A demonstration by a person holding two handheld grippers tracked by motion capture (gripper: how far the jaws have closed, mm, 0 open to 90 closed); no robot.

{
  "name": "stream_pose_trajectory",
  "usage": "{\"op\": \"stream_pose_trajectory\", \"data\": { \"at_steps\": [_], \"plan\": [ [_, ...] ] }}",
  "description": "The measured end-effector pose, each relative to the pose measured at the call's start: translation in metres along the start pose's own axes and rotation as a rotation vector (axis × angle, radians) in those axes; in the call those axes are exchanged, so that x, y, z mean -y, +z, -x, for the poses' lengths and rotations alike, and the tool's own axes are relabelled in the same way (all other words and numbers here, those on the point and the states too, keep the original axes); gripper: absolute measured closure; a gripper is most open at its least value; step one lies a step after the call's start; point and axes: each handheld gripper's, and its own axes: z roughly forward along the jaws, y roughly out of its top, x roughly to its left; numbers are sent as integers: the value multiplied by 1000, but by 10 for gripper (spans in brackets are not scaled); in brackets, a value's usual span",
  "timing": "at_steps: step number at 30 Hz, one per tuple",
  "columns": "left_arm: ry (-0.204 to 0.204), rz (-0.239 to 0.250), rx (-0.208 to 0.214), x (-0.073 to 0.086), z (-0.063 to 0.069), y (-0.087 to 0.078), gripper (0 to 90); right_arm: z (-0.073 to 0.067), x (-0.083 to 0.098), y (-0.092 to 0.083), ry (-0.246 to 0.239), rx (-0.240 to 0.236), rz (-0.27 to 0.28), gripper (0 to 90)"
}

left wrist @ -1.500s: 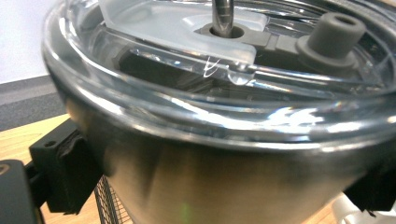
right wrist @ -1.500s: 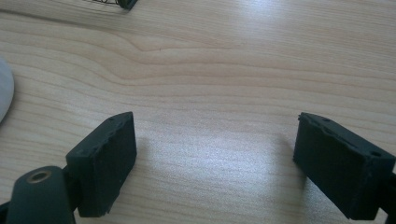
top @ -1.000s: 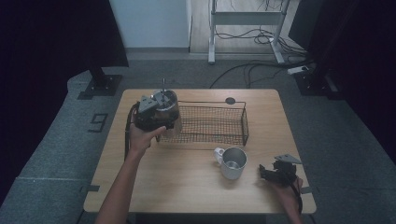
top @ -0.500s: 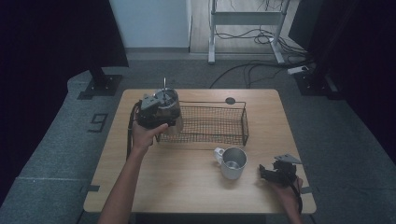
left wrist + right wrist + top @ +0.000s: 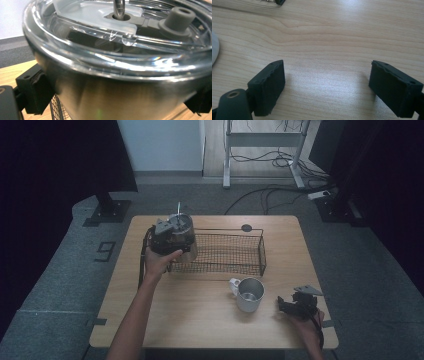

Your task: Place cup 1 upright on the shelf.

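The left gripper [image 5: 176, 236] is clamping a steel tumbler [image 5: 120, 92] with a clear lid [image 5: 100, 32] and straw, holding it above the left end of a wire basket [image 5: 227, 254]. The right gripper [image 5: 292, 304] is resting on the surface [image 5: 332, 35], jaws apart, a steel mug [image 5: 248, 294] just to its left.
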Motion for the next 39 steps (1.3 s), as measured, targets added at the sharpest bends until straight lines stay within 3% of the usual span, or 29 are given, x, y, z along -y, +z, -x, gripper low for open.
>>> {"op": "stream_pose_trajectory", "data": {
  "at_steps": [18,39],
  "plan": [
    [-5,-24,5,2,0,22,42,0,0,0,0,0,0,133],
    [-12,-40,-1,-2,-5,36,42,0,0,0,0,0,0,132]
  ]
}}
